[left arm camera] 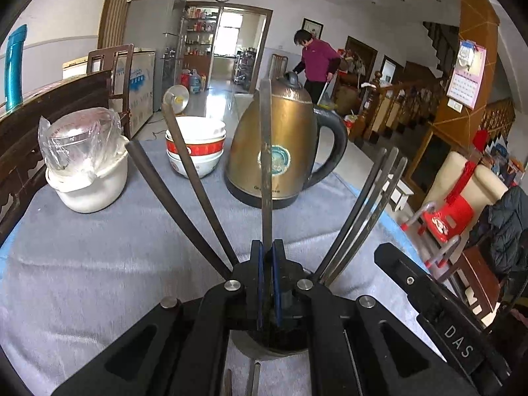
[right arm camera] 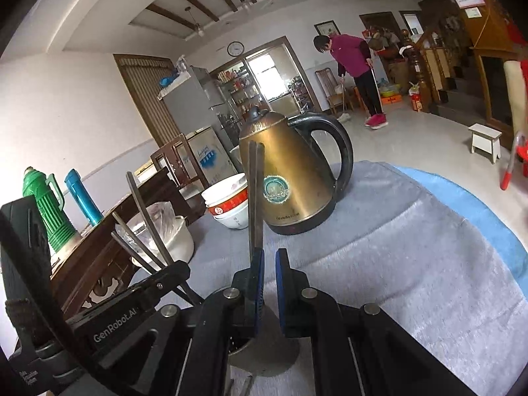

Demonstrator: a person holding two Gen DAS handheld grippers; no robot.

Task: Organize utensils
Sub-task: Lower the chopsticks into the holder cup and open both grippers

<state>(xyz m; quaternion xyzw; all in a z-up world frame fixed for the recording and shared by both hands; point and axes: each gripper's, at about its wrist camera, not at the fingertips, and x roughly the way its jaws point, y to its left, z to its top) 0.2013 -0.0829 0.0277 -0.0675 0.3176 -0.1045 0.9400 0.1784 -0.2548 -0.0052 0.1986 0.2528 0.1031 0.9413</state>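
Observation:
A round metal utensil holder (left arm camera: 267, 346) stands on the grey cloth right under my left gripper. Several dark chopsticks fan out of it, two to the left (left arm camera: 184, 194) and three to the right (left arm camera: 366, 211). My left gripper (left arm camera: 267, 254) is shut on one upright chopstick (left arm camera: 265, 158) above the holder. In the right wrist view my right gripper (right arm camera: 270, 264) is open above the same holder (right arm camera: 260, 349); an upright pair of chopsticks (right arm camera: 254, 198) leans beside its left finger. The left gripper's body (right arm camera: 125, 307) shows at lower left.
A brass kettle (left arm camera: 280, 145) stands behind the holder. Stacked red-and-white bowls (left arm camera: 196, 145) and a white pot with a bagged lid (left arm camera: 87, 161) sit at the left. A person sweeps far back (left arm camera: 316, 62). The table edge drops off at right near a red stool (left arm camera: 445, 217).

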